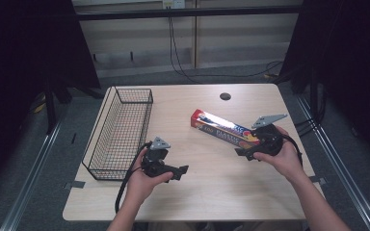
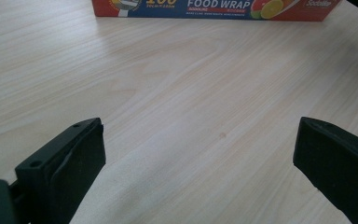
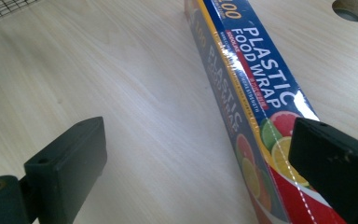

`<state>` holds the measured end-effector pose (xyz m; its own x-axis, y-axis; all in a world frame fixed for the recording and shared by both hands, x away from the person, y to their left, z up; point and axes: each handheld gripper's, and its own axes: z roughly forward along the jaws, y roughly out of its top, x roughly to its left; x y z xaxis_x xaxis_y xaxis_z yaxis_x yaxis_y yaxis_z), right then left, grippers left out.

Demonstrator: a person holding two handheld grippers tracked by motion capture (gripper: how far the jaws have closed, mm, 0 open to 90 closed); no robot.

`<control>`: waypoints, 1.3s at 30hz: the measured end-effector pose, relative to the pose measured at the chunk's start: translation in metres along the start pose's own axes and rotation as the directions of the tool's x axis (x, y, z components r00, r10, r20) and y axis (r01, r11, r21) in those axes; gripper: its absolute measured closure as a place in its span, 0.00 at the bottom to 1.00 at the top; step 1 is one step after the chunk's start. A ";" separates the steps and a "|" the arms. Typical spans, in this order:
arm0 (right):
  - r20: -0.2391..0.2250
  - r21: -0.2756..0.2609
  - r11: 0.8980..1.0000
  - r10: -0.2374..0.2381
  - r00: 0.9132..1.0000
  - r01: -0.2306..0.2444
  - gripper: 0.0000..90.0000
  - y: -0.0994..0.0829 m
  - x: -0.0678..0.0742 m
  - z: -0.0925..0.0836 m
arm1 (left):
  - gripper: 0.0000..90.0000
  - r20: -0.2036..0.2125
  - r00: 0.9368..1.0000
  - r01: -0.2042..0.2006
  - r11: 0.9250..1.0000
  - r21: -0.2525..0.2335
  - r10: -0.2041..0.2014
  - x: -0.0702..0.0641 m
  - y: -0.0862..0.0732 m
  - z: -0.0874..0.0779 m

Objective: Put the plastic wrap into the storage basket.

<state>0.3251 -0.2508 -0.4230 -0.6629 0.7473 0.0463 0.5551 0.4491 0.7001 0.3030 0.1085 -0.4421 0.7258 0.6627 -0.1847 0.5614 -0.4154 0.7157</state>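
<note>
Pale wooden desk [image 1: 212, 187]: you are bringing your wide-open right gripper [image 3: 200, 158] to a light, rigid, glossy plastic food wrap box [image 3: 256, 107]; grasp across its narrow sides.

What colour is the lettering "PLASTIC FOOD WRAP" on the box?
White, on a dark blue band of the food wrap box; clearest in the right gripper view.
</note>
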 end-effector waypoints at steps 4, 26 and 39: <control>0.021 0.031 0.999 -0.009 1.000 0.009 0.05 0.003 -0.005 0.005 | 0.03 0.009 1.000 -0.004 1.000 0.012 0.004 0.000 0.000 0.001; 0.071 0.129 0.991 -0.037 0.997 0.027 0.05 0.016 -0.049 0.035 | 0.03 0.011 1.000 -0.005 1.000 0.027 0.005 0.000 -0.003 0.004; 0.049 0.203 0.979 -0.024 0.999 0.014 0.08 0.009 -0.065 0.049 | 0.03 0.014 1.000 0.002 1.000 0.024 -0.003 -0.001 -0.004 0.007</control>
<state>0.3975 -0.2715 -0.4543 -0.6506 0.7594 -0.0054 0.6365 0.5491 0.5417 0.3031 0.1055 -0.4495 0.7299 0.6548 -0.1961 0.5725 -0.4289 0.6988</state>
